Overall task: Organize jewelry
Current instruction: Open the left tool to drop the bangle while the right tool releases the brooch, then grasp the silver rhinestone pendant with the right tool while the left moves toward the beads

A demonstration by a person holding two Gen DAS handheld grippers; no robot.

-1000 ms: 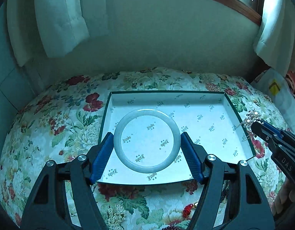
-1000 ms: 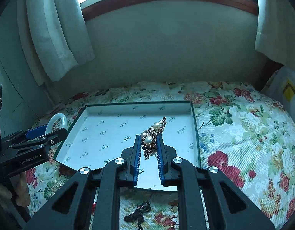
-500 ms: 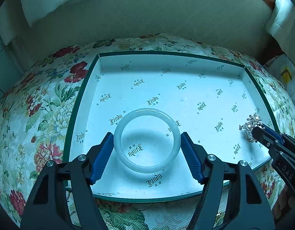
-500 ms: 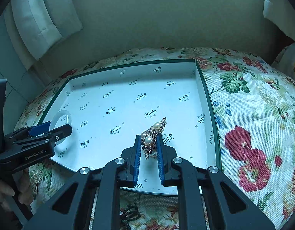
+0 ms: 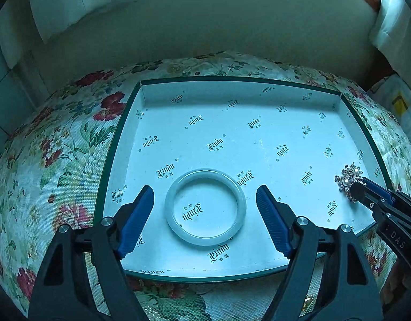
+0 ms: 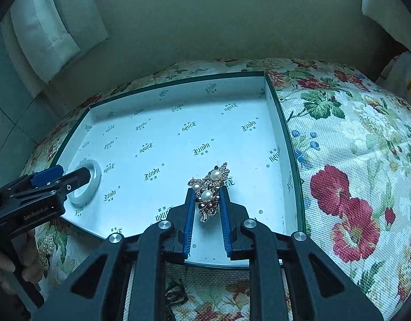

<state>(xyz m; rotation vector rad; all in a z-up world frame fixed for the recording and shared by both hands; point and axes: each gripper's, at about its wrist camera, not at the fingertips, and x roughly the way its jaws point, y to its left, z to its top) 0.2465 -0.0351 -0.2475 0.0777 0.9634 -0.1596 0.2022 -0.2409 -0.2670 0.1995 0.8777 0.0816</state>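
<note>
The left gripper [image 5: 205, 203] was opening, its blue pads [image 5: 137, 218] standing clear on either side of the bangle [image 5: 205, 207], which lay flat on the floor of the box [image 5: 117, 144] near the front left. The right gripper [image 6: 207, 204] was just starting to open too, and the brooch [image 6: 209, 191] sat between its pads over the front right of the box; whether they still pressed on it I could not tell

To do this release well, I judged both grippers should finish spreading before lifting, then rise straight up so no pad drags the bangle or snags the brooch's filigree

The box lining bore a repeated blackletter logo, seemingly "Lindu", with tiny unreadable characters beneath. The left gripper's side read "GenRobot.AI"; the right's showed "DAS"
</note>
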